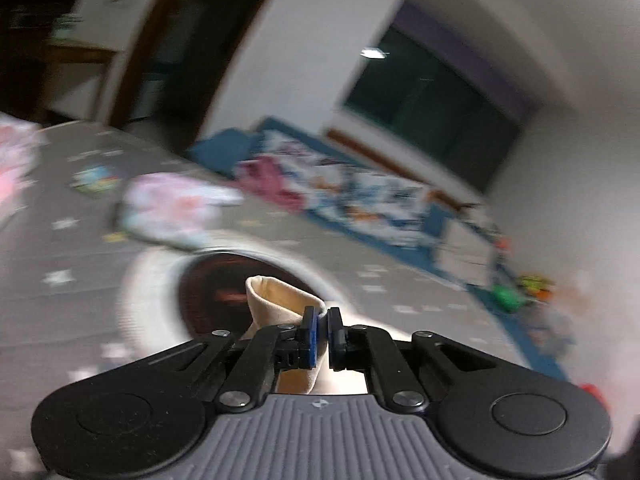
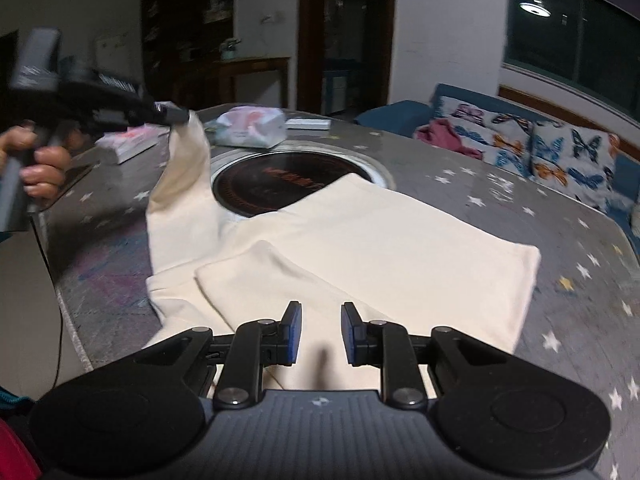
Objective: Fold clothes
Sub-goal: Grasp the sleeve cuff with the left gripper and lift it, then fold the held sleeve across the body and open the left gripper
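Your left gripper (image 2: 182, 114) is clamped on a corner of the cream garment (image 2: 360, 240), lifting that strip clear of the table, while your right gripper (image 2: 320, 330) hovers over the near edge of the garment with its jaws apart and nothing between them. Grey star-print table (image 2: 560, 248): bears the garment laid flat across its middle, partly covering the round inset cooktop (image 2: 272, 188). Behind, a tissue pack (image 2: 252, 126) near the far edge; your left hand (image 2: 38, 168) grips the handle.
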### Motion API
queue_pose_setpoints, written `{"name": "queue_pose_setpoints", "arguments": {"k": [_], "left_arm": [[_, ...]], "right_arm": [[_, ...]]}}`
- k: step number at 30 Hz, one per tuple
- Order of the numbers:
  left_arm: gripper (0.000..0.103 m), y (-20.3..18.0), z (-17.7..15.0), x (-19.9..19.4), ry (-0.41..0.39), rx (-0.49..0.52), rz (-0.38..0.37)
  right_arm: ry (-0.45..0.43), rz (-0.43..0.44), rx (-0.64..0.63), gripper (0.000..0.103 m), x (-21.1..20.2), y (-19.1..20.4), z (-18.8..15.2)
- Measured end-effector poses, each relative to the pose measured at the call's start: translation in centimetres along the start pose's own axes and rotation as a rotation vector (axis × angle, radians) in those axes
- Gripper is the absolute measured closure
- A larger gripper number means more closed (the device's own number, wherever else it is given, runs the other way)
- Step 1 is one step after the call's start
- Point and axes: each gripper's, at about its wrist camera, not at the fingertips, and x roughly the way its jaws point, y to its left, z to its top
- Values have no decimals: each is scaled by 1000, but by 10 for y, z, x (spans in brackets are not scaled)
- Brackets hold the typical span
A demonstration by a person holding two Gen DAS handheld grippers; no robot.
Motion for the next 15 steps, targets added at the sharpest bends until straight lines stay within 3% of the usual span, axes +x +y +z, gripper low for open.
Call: {"name": "queue_pose_setpoints", "arguments": {"k": [7,11,15], "left_arm": [[98,-95,-21,10,59,111,-300],[97,-124,-50,31,160,149,-388],[93,-134,-83,48,277,187,-424]], "right_arm": [[-22,-33,74,82,-17,-20,-15],[-17,-53,103,82,-23,-27,-25],[-6,-73,137,82,-28,-34,-34]]}}
